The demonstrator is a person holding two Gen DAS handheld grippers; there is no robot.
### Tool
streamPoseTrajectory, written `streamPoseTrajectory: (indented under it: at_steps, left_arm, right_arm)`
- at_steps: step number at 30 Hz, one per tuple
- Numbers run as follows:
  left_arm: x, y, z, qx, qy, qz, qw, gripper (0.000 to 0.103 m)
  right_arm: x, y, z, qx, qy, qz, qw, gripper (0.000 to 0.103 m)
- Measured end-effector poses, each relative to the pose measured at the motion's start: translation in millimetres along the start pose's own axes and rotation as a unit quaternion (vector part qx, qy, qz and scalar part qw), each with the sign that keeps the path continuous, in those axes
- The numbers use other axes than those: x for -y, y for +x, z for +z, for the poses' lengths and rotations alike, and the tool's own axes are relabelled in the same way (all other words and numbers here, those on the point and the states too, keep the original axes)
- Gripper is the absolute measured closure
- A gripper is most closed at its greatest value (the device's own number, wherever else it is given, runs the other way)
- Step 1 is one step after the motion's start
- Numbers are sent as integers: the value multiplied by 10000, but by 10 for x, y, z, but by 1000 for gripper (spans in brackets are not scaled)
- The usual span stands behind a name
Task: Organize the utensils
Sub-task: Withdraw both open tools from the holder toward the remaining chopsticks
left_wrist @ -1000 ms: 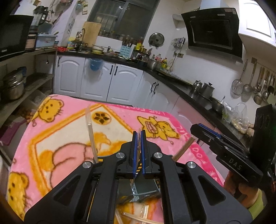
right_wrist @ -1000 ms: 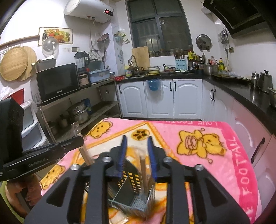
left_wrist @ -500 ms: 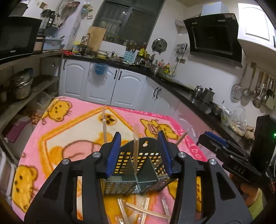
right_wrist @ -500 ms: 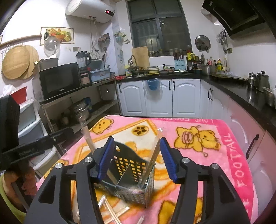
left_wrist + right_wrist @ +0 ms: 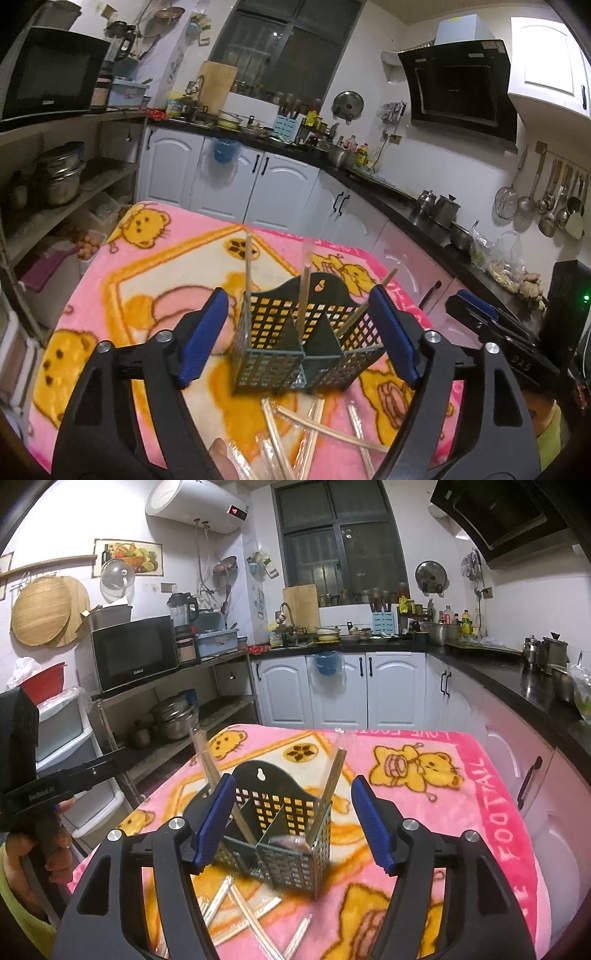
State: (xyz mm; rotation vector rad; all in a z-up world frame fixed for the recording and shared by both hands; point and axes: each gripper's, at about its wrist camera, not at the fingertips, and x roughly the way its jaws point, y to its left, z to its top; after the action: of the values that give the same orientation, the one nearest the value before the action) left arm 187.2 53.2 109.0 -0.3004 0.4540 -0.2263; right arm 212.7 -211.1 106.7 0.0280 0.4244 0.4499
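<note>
Blue-padded jaws on both tools now stand wide apart and empty: a second ago the left gripper (image 5: 299, 332) was pinched on a wrapped chopstick and the right gripper (image 5: 293, 821) nearly closed. Both sticks now stand in the perforated metal caddy (image 5: 295, 347), mid-blanket (image 5: 155, 295). More wrapped chopsticks (image 5: 317, 432) lie loose toward the blanket's near edge, so another pick-up likely follows.

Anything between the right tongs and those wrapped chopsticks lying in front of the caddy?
Nothing visible blocks them. The wrapped wooden chopsticks lie loose on the pink cartoon-bear blanket, just below the open right tongs. The dark perforated metal utensil caddy stands behind them.
</note>
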Motion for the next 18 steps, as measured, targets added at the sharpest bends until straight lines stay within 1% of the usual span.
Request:
streamPoseTrajectory:
  at_steps: [3, 7, 13, 18]
  left_arm:
    - [-23, -56, -66, 30, -11, 66, 10000, 25]
    - [-45, -126, -191, 42, 17, 206, 9998, 21]
    - [-111, -172, -381, -121, -52, 312, 9994, 18]
    - [-179, -202, -521, -264, -120, 396, 9988, 18]
  right_arm:
    - [-29, -56, -63, -22, -23, 4, 10000, 39]
    - [-50, -88, -144, -90, -82, 11, 9999, 39]
    - [-75, -121, -288, -213, -165, 45, 9996, 39]
    - [-111, -126, -382, -301, -226, 117, 9992, 39]
